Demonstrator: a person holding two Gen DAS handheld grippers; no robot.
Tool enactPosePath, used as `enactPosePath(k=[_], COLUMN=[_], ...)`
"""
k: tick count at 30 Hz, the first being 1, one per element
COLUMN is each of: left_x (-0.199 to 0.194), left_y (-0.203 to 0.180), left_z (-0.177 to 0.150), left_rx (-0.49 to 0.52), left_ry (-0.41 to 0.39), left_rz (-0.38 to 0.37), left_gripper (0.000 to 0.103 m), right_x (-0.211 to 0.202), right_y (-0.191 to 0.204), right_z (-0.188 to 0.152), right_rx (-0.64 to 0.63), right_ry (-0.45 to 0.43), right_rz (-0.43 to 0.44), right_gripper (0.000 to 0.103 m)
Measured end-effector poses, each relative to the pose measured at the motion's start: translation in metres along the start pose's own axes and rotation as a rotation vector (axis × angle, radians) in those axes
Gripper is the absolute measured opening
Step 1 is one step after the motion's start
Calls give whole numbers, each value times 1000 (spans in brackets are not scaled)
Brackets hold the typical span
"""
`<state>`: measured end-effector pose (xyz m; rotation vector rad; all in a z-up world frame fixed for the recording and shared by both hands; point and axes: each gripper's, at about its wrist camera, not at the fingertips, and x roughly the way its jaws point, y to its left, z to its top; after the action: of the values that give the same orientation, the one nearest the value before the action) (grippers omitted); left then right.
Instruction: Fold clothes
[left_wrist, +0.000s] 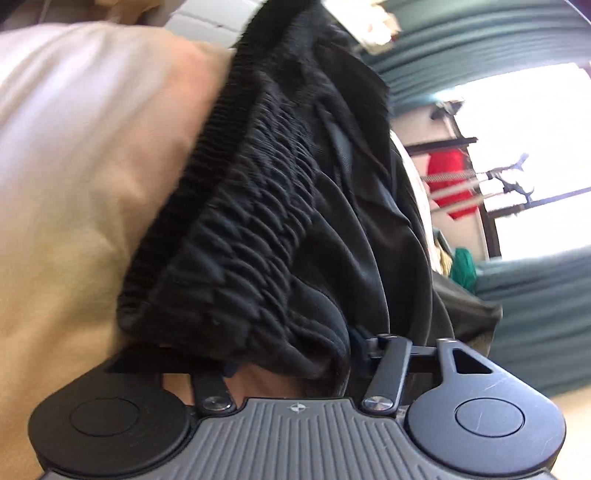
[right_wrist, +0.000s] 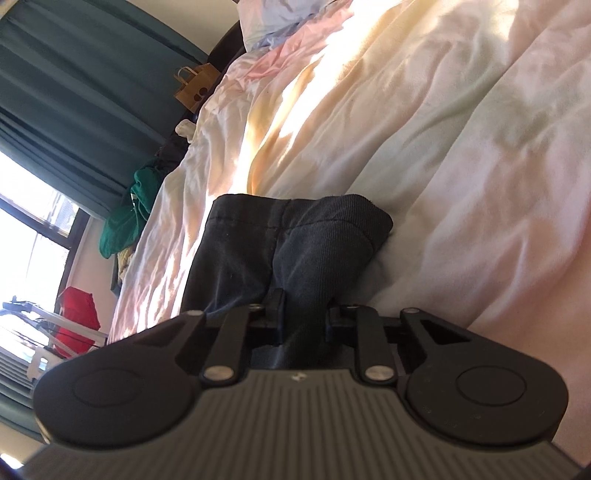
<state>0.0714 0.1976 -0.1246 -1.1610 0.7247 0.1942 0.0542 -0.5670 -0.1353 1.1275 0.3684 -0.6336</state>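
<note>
Bunched against my left gripper (left_wrist: 291, 360) is the elastic waistband of the black garment (left_wrist: 280, 206); its jaws are buried in cloth, so I cannot tell their state. Soft, light and floppy, it is handling best by waistband and hem. My right gripper (right_wrist: 303, 314) is clamping a fold of it, just above the bed (right_wrist: 443, 147).

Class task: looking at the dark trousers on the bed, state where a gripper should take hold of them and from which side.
Grip the ribbed elastic waistband at its outer edge, coming in edge-on, so both layers sit between the fingers. The left gripper is already buried in that bunched cloth; the right gripper pinches the hem end.
</note>
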Motion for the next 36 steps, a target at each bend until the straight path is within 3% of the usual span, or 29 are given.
enactPosePath(k=[1, 4, 7, 11, 15, 22, 24, 28, 30, 36], left_x=[-2, -19, -54, -114, -157, -165, -165, -162, -160, -164], left_y=[-3, -27, -54, -73, -77, -33, -12, 28, 39, 33], left_z=[2, 11, 26, 73, 119, 126, 119, 101, 102, 96], left_rx=[15, 162, 273, 319, 306, 347, 347, 355, 325, 413], left_ry=[-3, -37, -102, -158, -103, 4, 29, 78, 100, 92], left_rz=[14, 55, 52, 13, 28, 149, 172, 222, 219, 244], left_gripper=[25, 12, 9, 8, 8, 9, 9, 10, 10, 17], right_x=[0, 0, -6, -9, -11, -58, -66, -54, -46, -46], right_y=[-1, -2, 1, 1, 5, 24, 18, -26, -43, -26], right_z=[0, 3, 7, 12, 12, 19, 18, 13, 11, 9], right_rx=[6, 25, 20, 15, -2, -92, -78, 129, 187, 69], right_ry=[-7, -37, -72, -86, -99, -281, -295, -161, -117, -130], right_rz=[5, 18, 37, 46, 42, 136, 76, -149, -185, -184], right_gripper=[12, 10, 9, 9, 9, 7, 7, 7, 7, 9])
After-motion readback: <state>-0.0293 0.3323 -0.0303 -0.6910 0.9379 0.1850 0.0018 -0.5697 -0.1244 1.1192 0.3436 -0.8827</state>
